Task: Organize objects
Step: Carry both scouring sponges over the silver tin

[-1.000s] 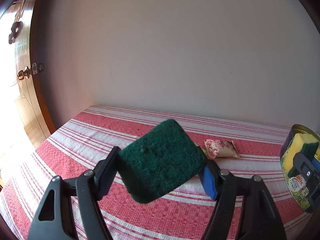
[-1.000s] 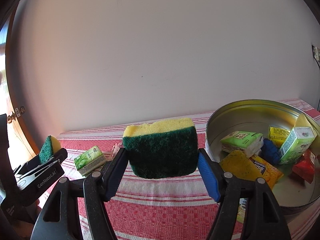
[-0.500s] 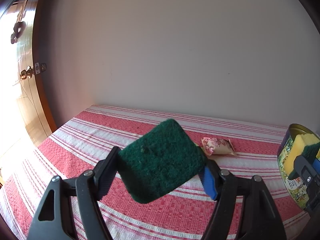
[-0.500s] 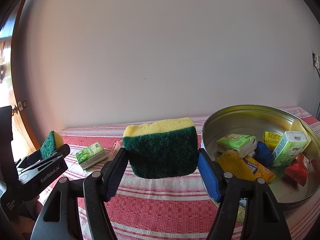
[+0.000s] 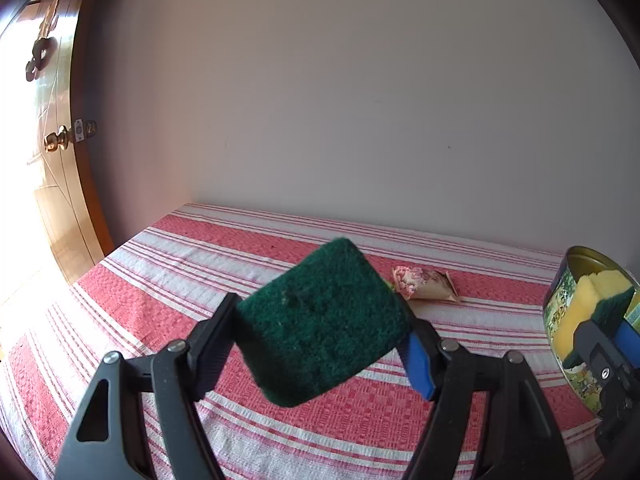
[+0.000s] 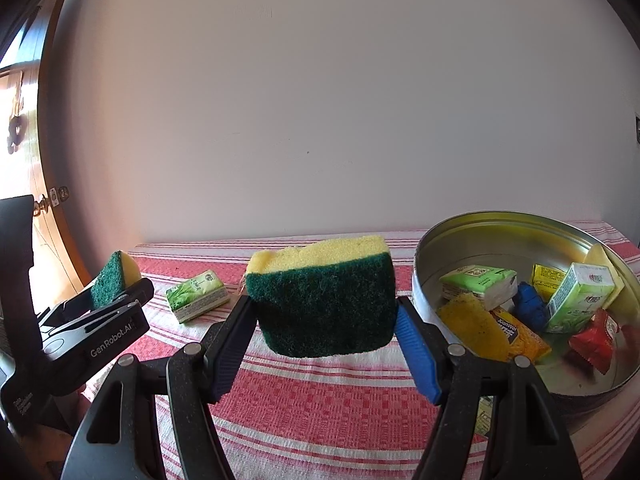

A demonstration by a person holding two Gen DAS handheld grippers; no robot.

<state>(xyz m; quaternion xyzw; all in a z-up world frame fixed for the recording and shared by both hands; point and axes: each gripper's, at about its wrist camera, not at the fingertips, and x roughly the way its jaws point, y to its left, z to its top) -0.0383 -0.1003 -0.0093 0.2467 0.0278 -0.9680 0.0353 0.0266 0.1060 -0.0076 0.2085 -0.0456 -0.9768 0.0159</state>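
Since the earlier frame, you had swung your right tongs leftward, so the metal tin sat a little farther to their right, while your left tongs had hardly shifted. Your right tongs were clamped on a yellow-and-green sponge, held level above the striped surface with the green scrub face toward the camera and the yellow foam on top. Your left tongs were clamped on a second sponge, tilted so that one corner pointed down and only its green face showed. Both pairs pointed forward at the plain wall, held well clear of the surface.

To the right of your right tongs, the tin held a pale green tissue pack, a green carton, a yellow packet, a blue object and a red wrapper. Left of them, a small green pack lay on the surface, between your two tongs. Ahead and right of your left tongs, a floral wrapper lay flat.
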